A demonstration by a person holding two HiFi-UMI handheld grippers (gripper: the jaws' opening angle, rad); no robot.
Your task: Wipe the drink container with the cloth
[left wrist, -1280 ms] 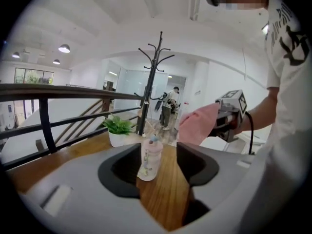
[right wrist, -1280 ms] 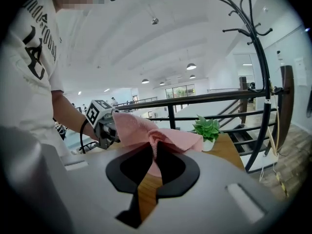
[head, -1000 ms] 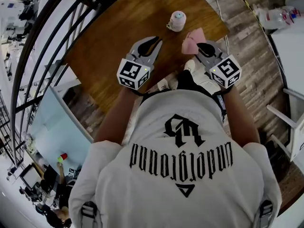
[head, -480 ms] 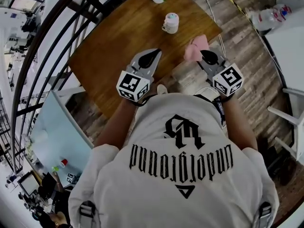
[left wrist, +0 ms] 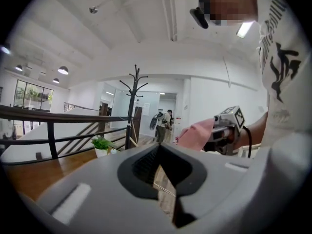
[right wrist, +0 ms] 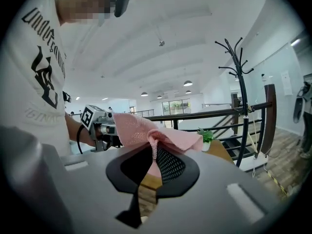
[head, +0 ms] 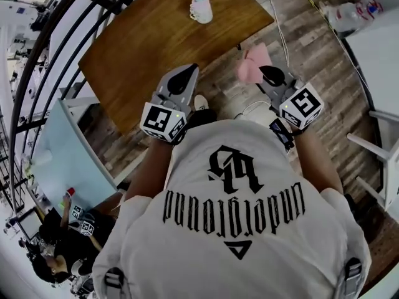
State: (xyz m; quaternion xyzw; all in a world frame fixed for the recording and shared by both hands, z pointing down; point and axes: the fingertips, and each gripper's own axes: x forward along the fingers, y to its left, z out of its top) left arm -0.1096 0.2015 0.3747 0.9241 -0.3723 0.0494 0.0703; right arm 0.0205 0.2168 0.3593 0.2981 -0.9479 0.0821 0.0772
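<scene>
Both forearms reach forward from the torso, side by side, with the grippers pointing nearly level. The left gripper has its jaws fully together with nothing between them; its tip seems to sit right at the near edge of the tabletop. The right gripper hangs over the wooden floor, off that edge, its jaws clamped on the bunched pink cloth. The drink container stands upright near the tabletop's far edge, well apart from both.
</scene>
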